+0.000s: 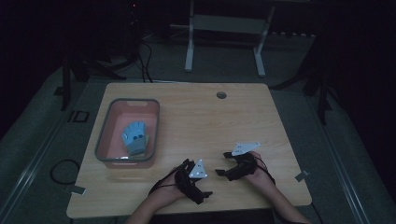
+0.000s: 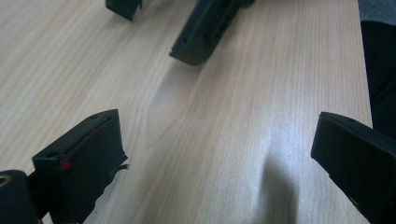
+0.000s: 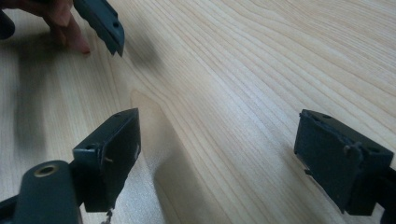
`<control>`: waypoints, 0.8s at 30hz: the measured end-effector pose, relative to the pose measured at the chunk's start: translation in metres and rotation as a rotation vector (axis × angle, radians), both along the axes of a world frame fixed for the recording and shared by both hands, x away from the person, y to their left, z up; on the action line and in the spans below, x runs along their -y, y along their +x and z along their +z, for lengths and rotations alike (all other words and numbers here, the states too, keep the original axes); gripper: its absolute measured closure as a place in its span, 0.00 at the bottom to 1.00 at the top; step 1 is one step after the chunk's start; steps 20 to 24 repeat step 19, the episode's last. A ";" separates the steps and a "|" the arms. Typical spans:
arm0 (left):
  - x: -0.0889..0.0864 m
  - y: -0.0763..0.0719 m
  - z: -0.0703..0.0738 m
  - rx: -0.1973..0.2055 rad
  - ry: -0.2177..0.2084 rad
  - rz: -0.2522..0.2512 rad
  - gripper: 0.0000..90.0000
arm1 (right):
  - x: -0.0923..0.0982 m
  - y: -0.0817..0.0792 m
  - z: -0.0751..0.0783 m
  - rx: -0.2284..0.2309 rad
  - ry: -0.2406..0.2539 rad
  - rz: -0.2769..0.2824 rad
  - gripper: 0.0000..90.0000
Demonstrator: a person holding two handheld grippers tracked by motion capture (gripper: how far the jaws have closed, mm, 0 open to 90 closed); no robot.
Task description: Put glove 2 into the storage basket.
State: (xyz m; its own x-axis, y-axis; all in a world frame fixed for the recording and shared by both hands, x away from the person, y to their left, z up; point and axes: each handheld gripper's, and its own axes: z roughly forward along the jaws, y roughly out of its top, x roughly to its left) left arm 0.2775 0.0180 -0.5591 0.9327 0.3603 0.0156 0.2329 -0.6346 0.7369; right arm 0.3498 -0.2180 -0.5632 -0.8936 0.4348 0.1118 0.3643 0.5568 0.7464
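Both forearms come in from the near edge of the wooden table [image 1: 196,116] and rest low on it, the hands set close together at its front middle. The left hand [image 1: 180,184] lies with its wrist bent inward, so the left gripper [image 1: 205,186] points across the table toward the person's right, its grey three-cornered plate tipped up and facing the camera. The right hand [image 1: 257,168] sits slightly farther from the near edge, and the right gripper [image 1: 223,163] points back to the person's left, so the two tools face each other, near but apart. In the left gripper view the jaws stand wide apart over bare wood with nothing between them (the other gripper's black jaw tips show at the top of that view). In the right gripper view the jaws are likewise spread wide and hold nothing; at the upper left of that view a fingertip of the left hand touches the tabletop beside a black jaw. The thing nearest the grippers, a light blue glove [image 1: 135,136], lies flat in the pink bin [image 1: 103,135] with a grey rim, which stands on the left part of the table, well apart from both hands.
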 end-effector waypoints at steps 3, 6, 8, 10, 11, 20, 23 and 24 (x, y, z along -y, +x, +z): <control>0.001 -0.001 0.000 0.008 0.003 -0.007 0.03 | 0.000 0.000 0.000 0.007 -0.005 -0.006 0.16; 0.000 -0.001 -0.002 0.015 0.006 -0.005 0.03 | 0.001 0.000 0.000 0.017 0.003 -0.018 0.17; 0.000 -0.002 -0.003 0.026 0.009 -0.001 0.03 | 0.001 0.001 0.000 0.017 0.005 -0.019 0.17; 0.000 -0.002 -0.003 0.031 0.010 -0.001 0.03 | 0.002 0.001 0.000 0.018 0.009 -0.027 0.17; 0.000 -0.002 -0.002 0.030 0.010 -0.002 0.03 | 0.002 0.001 0.000 0.015 0.011 -0.028 0.17; -0.001 -0.001 -0.003 0.028 -0.001 0.005 0.03 | 0.003 0.002 0.000 0.014 0.008 -0.030 0.17; -0.001 -0.001 -0.003 0.028 -0.001 0.005 0.03 | 0.003 0.002 0.000 0.014 0.008 -0.030 0.17; -0.001 -0.001 -0.003 0.028 -0.001 0.005 0.03 | 0.003 0.002 0.000 0.014 0.008 -0.030 0.17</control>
